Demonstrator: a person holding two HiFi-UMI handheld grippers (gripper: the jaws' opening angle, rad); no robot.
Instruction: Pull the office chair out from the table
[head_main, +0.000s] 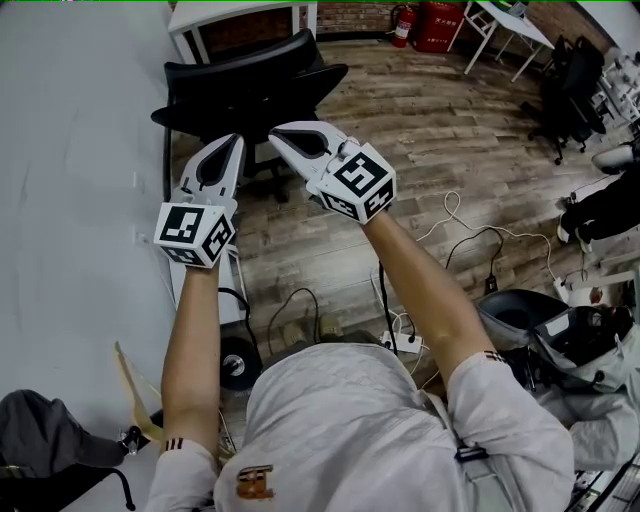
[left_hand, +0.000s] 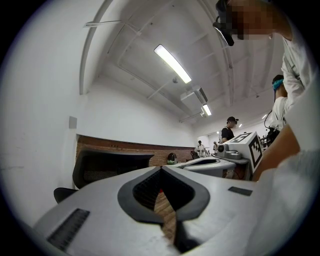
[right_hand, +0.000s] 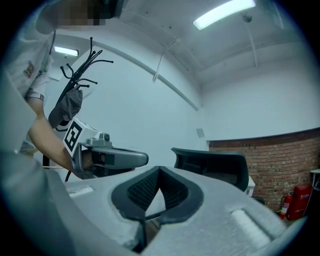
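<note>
The left gripper and right gripper, jaws clenched on nothing, hover near the chair at the table's edge, so a closed-jaw push could slip off its back or roll it onto the cables.

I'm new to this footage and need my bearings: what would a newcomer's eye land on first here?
The two white tongs held out side by side mid-frame in the head view: the left tongs and right tongs, each with a marker cube, both shut and empty. Ahead of their tips stands the black office chair, beside the white table on the left. Cables trail over the wooden floor.
</note>
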